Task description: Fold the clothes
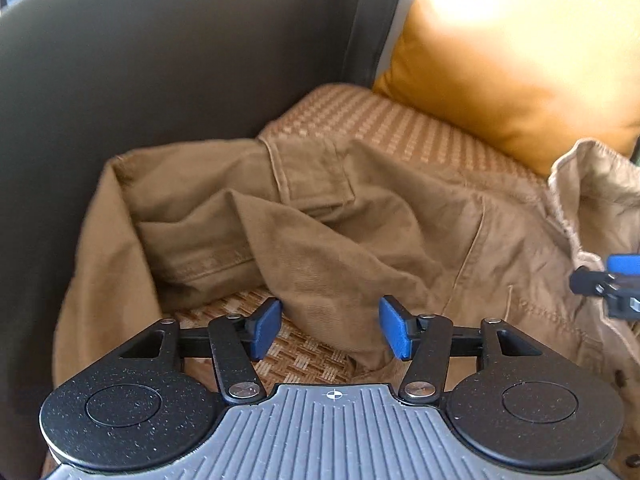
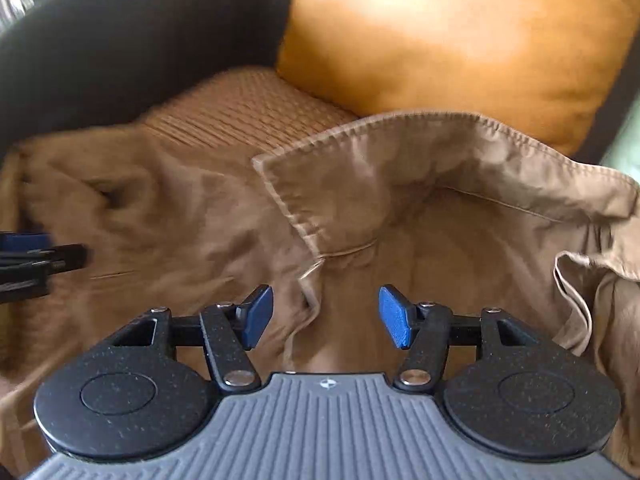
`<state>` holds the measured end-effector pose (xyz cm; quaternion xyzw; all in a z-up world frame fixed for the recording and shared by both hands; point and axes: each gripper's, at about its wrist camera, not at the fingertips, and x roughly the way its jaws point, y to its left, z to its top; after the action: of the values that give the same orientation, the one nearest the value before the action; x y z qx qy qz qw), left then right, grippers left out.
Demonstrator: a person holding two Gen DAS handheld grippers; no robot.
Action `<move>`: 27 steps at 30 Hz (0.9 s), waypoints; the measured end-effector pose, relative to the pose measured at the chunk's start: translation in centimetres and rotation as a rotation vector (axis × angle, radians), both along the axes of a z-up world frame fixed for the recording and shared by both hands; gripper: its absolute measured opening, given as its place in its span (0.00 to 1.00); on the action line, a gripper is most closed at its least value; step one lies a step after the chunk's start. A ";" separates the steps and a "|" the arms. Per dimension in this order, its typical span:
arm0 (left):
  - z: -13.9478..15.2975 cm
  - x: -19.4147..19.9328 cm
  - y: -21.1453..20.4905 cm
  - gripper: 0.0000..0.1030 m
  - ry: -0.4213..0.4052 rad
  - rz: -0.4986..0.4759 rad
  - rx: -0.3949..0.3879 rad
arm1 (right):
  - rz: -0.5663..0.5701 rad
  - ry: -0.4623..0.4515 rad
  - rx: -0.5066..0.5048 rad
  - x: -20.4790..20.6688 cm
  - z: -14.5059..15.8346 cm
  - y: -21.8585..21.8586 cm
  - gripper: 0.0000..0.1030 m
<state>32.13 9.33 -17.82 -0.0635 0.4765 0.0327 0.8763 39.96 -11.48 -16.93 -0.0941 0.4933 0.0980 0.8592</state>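
Blue-padded fingers of the left gripper [image 1: 330, 329] stand spread wide apart in the left wrist view, holding nothing, with a loose fold of the tan garment [image 1: 320, 216] lying between and just beyond them. Under that fold shows a woven seat mat [image 1: 304, 360], its basket-weave pattern also visible far behind the cloth. That crumpled garment spreads across the mat from the left, where it bunches against a dark grey armrest [image 1: 160, 60], over to the right edge. An orange cushion [image 1: 520, 60], brightly sunlit, leans at the far right. At the right edge the other tool pokes in, hovering above the cloth. In the right wrist view, the right gripper [image 2: 326, 318] likewise has its pads parted and grips nothing; a stitched seam of the garment [image 2: 440, 208] runs up between them. A hemmed flap stands raised at the far side, in front of the cushion [image 2: 440, 40]. Mat [image 2: 248, 108] and dark upholstery [image 2: 120, 32] lie far left, blurred.
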 end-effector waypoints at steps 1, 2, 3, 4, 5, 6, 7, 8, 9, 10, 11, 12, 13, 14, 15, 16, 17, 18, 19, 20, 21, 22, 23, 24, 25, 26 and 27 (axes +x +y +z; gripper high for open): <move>-0.5 0.4 0.1 0.66 0.003 -0.002 -0.003 | -0.014 0.015 -0.030 0.8 -0.7 0.2 0.59; -0.9 0.6 0.2 0.53 0.003 -0.002 -0.009 | -0.018 0.040 -0.036 1.4 -1.4 0.1 0.53; -1.1 0.7 0.4 0.34 -0.001 0.004 -0.017 | -0.023 0.064 -0.038 2.0 -1.9 -0.1 0.18; -1.2 0.7 0.8 0.22 -0.009 0.012 -0.032 | -0.031 0.086 -0.025 2.4 -1.9 -0.3 0.08; -1.1 0.6 1.2 0.13 -0.019 0.021 -0.053 | -0.035 0.103 -0.012 2.8 -1.8 -0.5 0.08; -0.9 0.4 1.9 0.08 -0.033 0.036 -0.085 | -0.025 0.092 0.006 3.0 -1.0 -0.6 0.08; -0.7 0.2 2.7 0.06 -0.049 0.056 -0.125 | -0.018 0.068 0.043 3.1 0.2 -0.8 0.07; -0.5 -0.1 3.4 0.02 -0.064 0.078 -0.164 | -0.023 0.035 0.088 3.3 1.6 -1.2 0.07; -0.3 -0.4 4.2 0.01 -0.077 0.101 -0.202 | -0.028 -0.001 0.134 3.6 3.1 -1.6 0.07; -0.2 -0.6 4.9 0.01 -0.088 0.125 -0.239 | -0.040 -0.049 0.186 3.9 4.7 -2.1 0.07; 0.0 -0.8 5.5 0.00 -0.098 0.146 -0.266 | -0.059 -0.101 0.237 4.3 6.2 -2.7 0.07; 0.1 -1.0 5.8 0.00 -0.111 0.165 -0.275 | -0.075 -0.150 0.277 4.7 7.4 -3.2 0.07; 0.3 -1.3 6.0 0.00 -0.129 0.181 -0.274 | -0.089 -0.194 0.299 5.0 8.3 -3.6 0.07; 0.2 -1.4 6.2 0.00 -0.142 0.193 -0.268 | -0.100 -0.239 0.309 5.3 9.0 -3.9 0.07; 0.0 -1.5 6.3 0.00 -0.148 0.203 -0.266 | -0.107 -0.284 0.314 5.6 9.3 -4.1 0.07; -0.3 -1.5 6.5 0.00 -0.151 0.210 -0.268 | -0.120 -0.324 0.321 5.8 9.3 -4.5 0.07; -0.7 -1.4 6.5 0.00 -0.150 0.217 -0.272 | -0.141 -0.356 0.324 6.0 9.0 -4.9 0.07; -1.1 -1.3 6.5 0.00 -0.150 0.222 -0.279 | -0.162 -0.383 0.321 6.3 8.5 -5.3 0.07; -1.4 -1.2 6.6 0.00 -0.152 0.225 -0.288 | -0.182 -0.387 0.290 6.7 7.5 -5.6 0.07; -1.7 -1.2 6.7 0.00 -0.155 0.229 -0.294 | -0.195 -0.370 0.247 7.2 6.1 -5.7 0.07; -2.1 -1.0 6.8 0.00 -0.156 0.232 -0.301 | -0.208 -0.351 0.209 7.7 4.7 -5.9 0.07; -2.4 -0.9 6.9 0.00 -0.156 0.232 -0.309 | -0.221 -0.326 0.191 8.1 3.1 -6.1 0.07; -2.7 -0.7 7.1 0.01 -0.155 0.228 -0.314 | -0.233 -0.296 0.175 8.4 1.6 -6.3 0.08; -2.9 -0.6 7.3 0.03 -0.151 0.217 -0.318 | -0.239 -0.242 0.171 8.8 0.0 -6.5 0.09; -2.9 -0.6 7.6 0.03 -0.150 0.205 -0.324 | -0.245 -0.191 0.162 9.1 -1.3 -6.6 0.11; -2.8 -0.8 7.8 0.07 -0.145 0.192 -0.331 | -0.255 -0.177 0.165 8.9 -1.6 -6.8 0.11; -2.4 -1.2 8.1 0.26 -0.134 0.178 -0.337 | -0.263 -0.169 0.172 8.6 -1.7 -7.1 0.12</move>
<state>30.98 17.43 -20.25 -0.2532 0.4085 0.0256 0.8766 48.54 -18.53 -18.63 0.0372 0.4171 0.0185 0.9079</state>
